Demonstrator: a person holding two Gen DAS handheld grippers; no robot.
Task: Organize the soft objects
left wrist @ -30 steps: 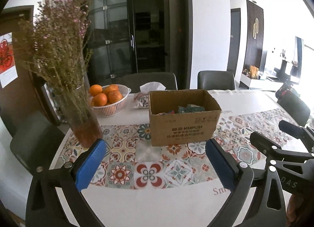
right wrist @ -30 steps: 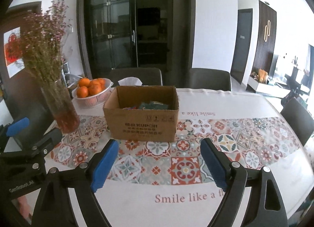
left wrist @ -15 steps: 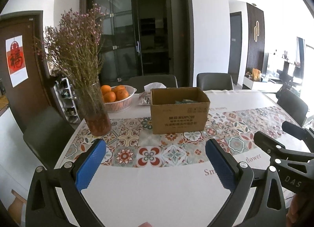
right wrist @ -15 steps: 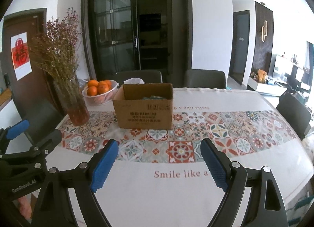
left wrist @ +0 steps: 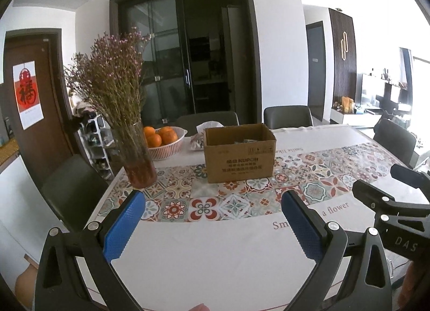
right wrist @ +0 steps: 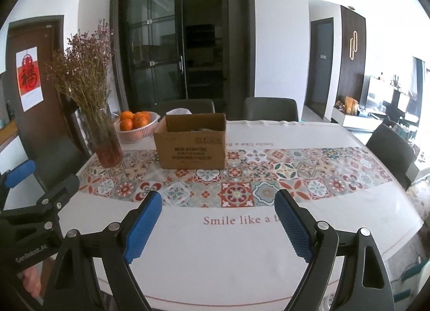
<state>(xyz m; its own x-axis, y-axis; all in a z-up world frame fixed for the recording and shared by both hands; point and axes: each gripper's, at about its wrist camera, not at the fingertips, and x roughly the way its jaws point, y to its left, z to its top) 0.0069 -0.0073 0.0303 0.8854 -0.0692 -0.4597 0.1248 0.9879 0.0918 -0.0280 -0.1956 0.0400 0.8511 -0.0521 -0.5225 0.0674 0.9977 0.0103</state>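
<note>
Both grippers hang above the near white part of the table, side by side, nothing in either. Left gripper (left wrist: 212, 217): black frame, blue textured pads (left wrist: 122, 229), jaws wide apart, empty. Right gripper (right wrist: 217, 219): same build, blue pads (right wrist: 293, 230) spread apart, empty too. Each shows up at the edge of the other's view (right one at the right edge of the left wrist view, left one at the left edge of the right wrist view).

Open brown cardboard box (left wrist: 239, 152) with printed text on the front sits upright on the patterned tile-print runner of the white tablecloth-covered table (left wrist: 215, 257), well apart from both grippers, toward the far side. Soft objects (left wrist: 246, 141) are inside the box, only a dark sliver visible over the rim (can't tell what they are).

Left of the box: glass vase of dried pink-purple flowers (left wrist: 134, 149), standing upright on the runner. Behind it and beside the box, white plastic basket of oranges (left wrist: 164, 140). White tissue pack (left wrist: 208, 125) pokes up just behind the box. Dark grey chairs (left wrist: 287, 117) along the far side of the table.
</note>
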